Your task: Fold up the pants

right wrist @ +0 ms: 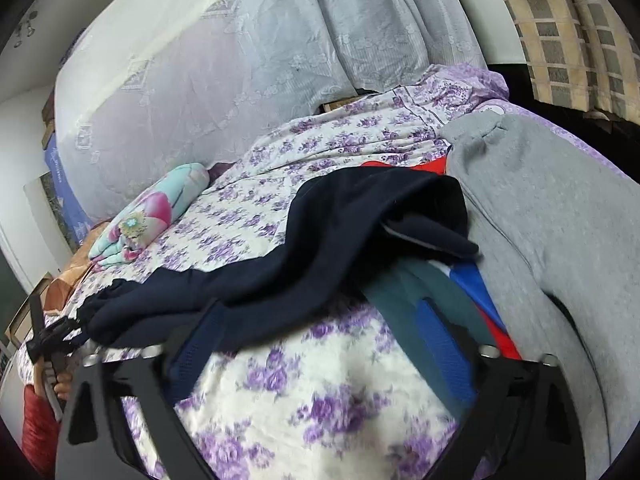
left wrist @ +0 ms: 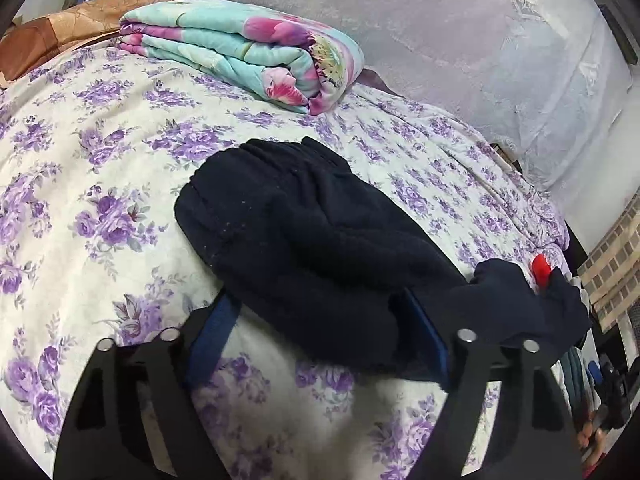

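Note:
Dark navy pants (left wrist: 304, 232) lie folded lengthwise on the bed with the purple floral sheet (left wrist: 100, 184), elastic waistband toward the far side. My left gripper (left wrist: 316, 344) is open, its blue-padded fingers (left wrist: 212, 332) astride the near edge of the pants. In the right wrist view the same pants (right wrist: 320, 232) stretch from left to right across the sheet (right wrist: 304, 392). My right gripper (right wrist: 316, 344) is open, its left finger just under the pants' near edge, holding nothing.
A folded turquoise and pink floral blanket (left wrist: 248, 52) lies at the far side of the bed. A pile of grey (right wrist: 552, 220), red, blue and green clothes (right wrist: 424, 288) lies to the right. A pale curtain (right wrist: 208, 64) hangs behind the bed.

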